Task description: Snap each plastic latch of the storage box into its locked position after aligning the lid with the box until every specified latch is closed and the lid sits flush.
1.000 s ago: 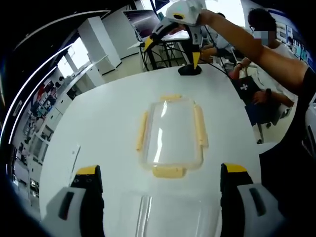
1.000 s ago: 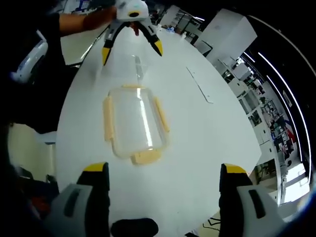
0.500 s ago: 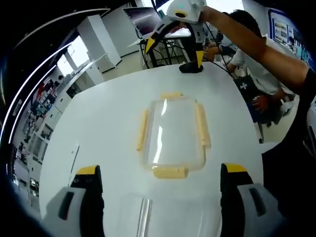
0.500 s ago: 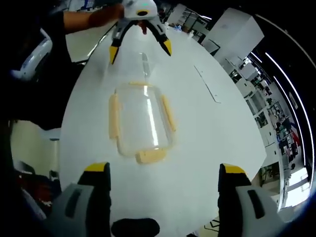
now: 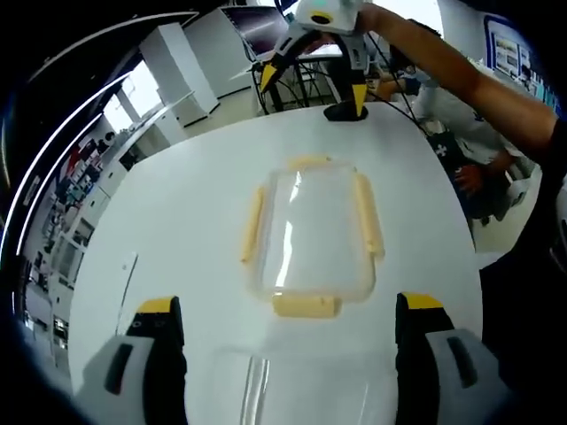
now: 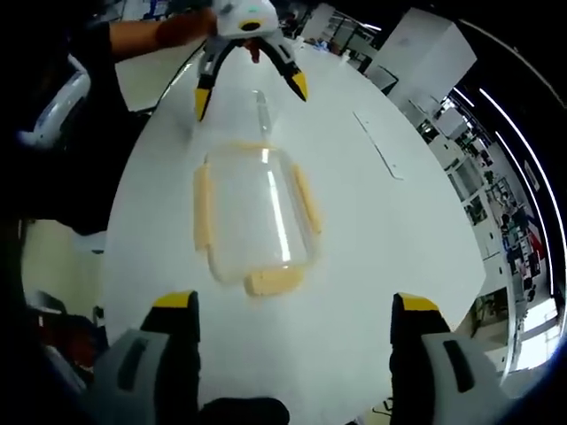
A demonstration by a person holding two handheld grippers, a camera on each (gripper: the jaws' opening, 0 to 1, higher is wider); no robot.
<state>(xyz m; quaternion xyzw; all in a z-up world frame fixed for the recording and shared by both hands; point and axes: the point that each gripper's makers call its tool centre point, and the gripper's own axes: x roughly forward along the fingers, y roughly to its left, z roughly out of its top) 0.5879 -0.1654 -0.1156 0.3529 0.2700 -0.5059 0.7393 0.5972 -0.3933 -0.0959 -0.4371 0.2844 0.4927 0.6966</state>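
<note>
While lying flat on the white bench [image 5: 177, 204], the clear lid [image 5: 312, 232] is sitting between both tools, touching neither.
Its four yellow latches [image 5: 305, 305] are splaying outward; the left tool [image 5: 291, 354] and right tool [image 6: 292, 350] are both gaping open, empty, and the clear storage box [image 5: 301, 390] near the left tool is hard to make out.

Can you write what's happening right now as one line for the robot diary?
stage: before lidding | lid: flat on white table, yellow latches splayed | clear box: beside lid, uncovered | left gripper: open, empty | right gripper: open, empty
</note>
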